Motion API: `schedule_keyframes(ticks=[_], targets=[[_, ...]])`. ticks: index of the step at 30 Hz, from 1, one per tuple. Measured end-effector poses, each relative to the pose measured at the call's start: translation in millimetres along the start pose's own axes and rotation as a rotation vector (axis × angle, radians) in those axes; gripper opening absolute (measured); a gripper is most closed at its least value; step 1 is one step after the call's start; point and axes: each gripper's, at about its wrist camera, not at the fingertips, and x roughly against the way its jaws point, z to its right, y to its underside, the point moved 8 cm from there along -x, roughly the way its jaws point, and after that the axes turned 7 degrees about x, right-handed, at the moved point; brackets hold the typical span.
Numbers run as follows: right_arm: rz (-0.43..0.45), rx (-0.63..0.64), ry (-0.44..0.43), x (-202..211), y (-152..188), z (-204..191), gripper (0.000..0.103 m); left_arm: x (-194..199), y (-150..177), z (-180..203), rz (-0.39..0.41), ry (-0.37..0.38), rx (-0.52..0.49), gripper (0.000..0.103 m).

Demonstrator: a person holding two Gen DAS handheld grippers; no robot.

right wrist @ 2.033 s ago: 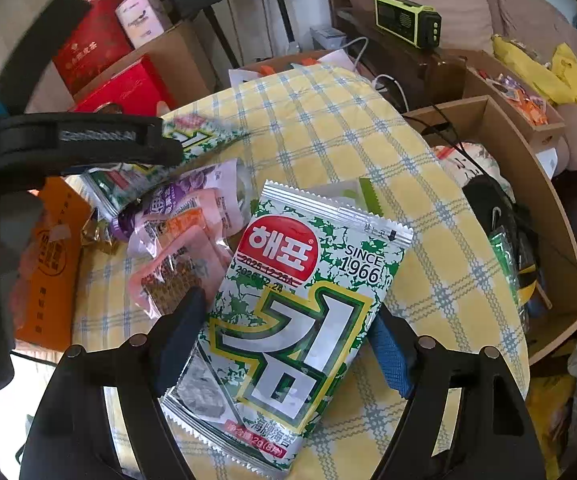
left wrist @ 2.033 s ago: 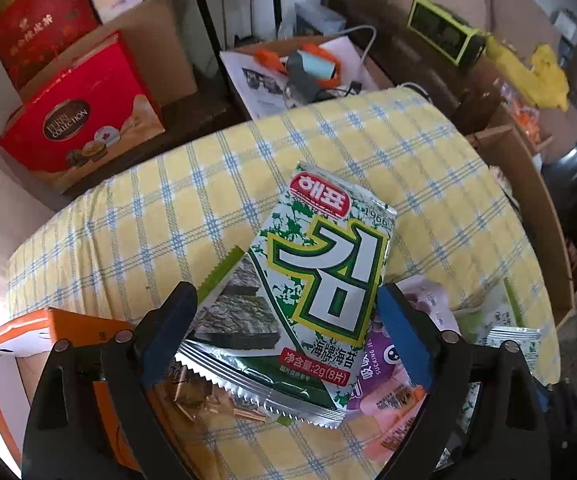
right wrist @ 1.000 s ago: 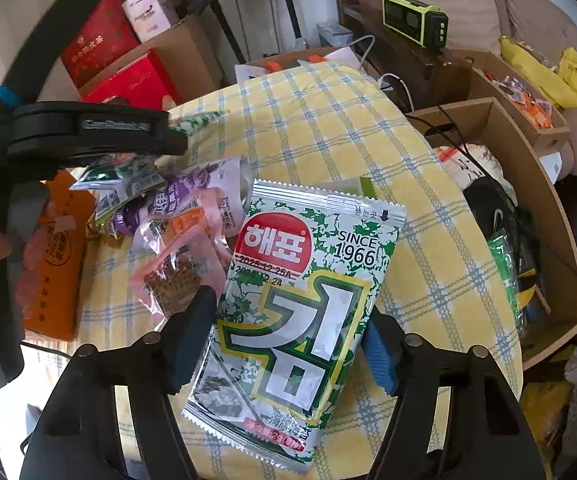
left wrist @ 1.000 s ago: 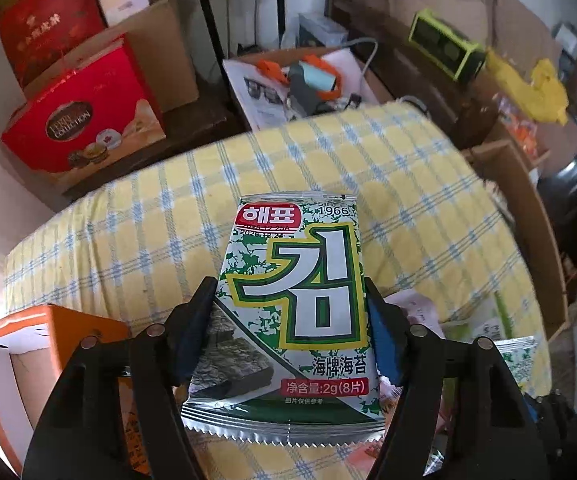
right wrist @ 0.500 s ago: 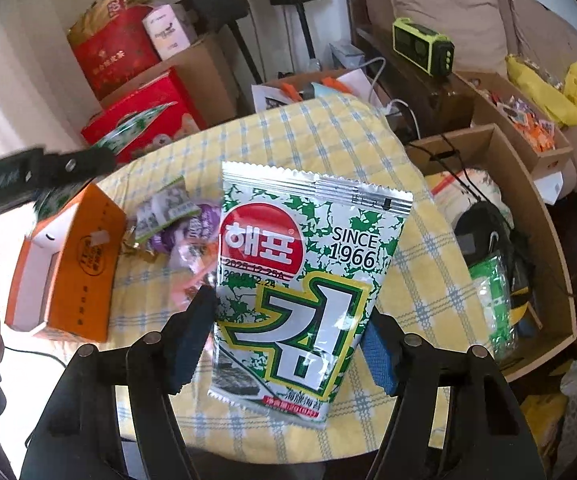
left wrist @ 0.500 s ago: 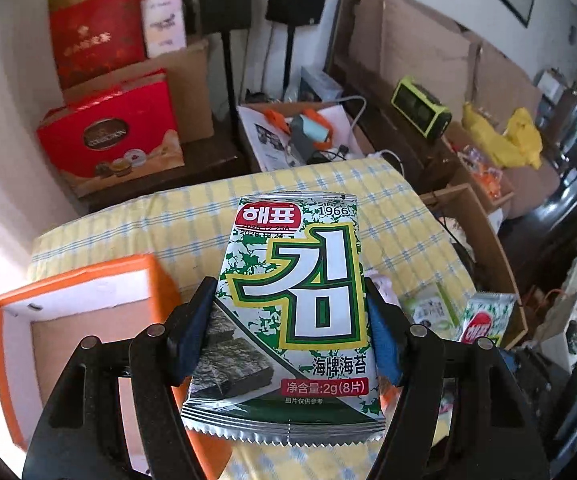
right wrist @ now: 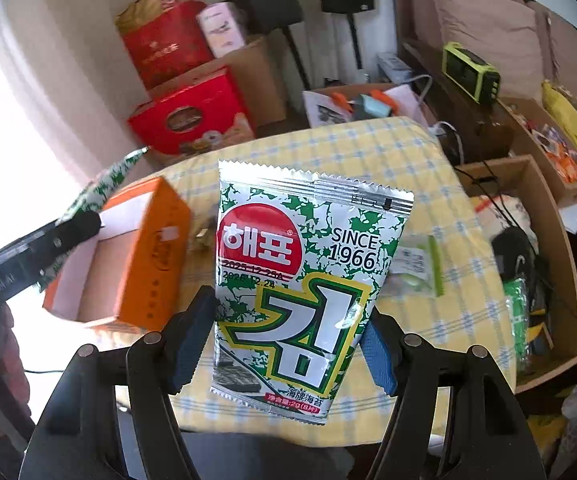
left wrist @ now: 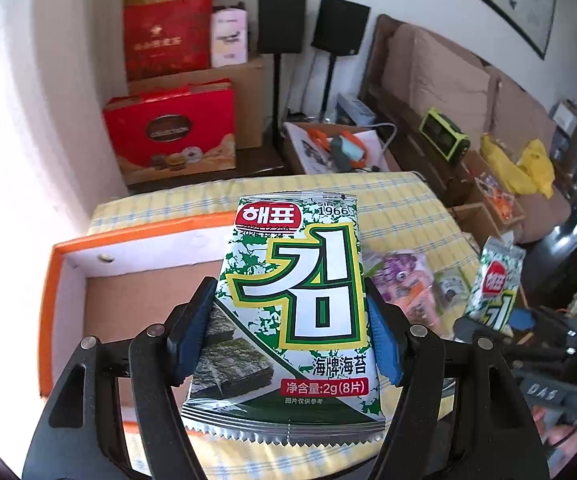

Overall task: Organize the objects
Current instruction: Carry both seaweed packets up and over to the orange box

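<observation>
The left gripper [left wrist: 288,338] is clenched on a seaweed packet [left wrist: 294,280], its blue pads [left wrist: 192,332] pressing the packet's two side edges; the packet stands upright in the air, logo at the top, above the near wall of an open orange box [left wrist: 54,280]; the box lies on the desk [left wrist: 400,200], which wears a yellow checked cloth; right of the box a heap of small snack bags [left wrist: 404,284] lies on the cloth. The right gripper [right wrist: 286,342] grips a second seaweed packet [right wrist: 300,280] the same way, by its side edges, tilted slightly to the right, held up over the near edge of the desk; from the left wrist it shows at the far right [left wrist: 496,284], well apart from the first. In the right wrist view the orange box [right wrist: 144,256] sits to the left, with the left gripper's packet seen edge-on above it; a small green-edged sachet [right wrist: 418,268] lies on the cloth just right of the held packet; beyond the desk stand red gift boxes [left wrist: 168,132], and a cardboard tray [right wrist: 544,216] flanks the desk's right side.
</observation>
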Motion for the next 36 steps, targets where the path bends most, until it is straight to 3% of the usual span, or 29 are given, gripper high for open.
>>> schedule_keyframes(ticks=[20, 29, 36], targets=[[-0.033, 0.168, -0.144, -13, -37, -116, 0.069, 30, 15, -96, 0.059, -0.110, 0.114, 0.067], [-0.072, 0.185, -0.200, -38, -57, -154, 0.069, 18, 17, -118, 0.059, -0.130, 0.162, 0.067], [-0.120, 0.198, -0.191, -68, -64, -166, 0.069, 2, 19, -129, 0.044, -0.148, 0.184, 0.067]])
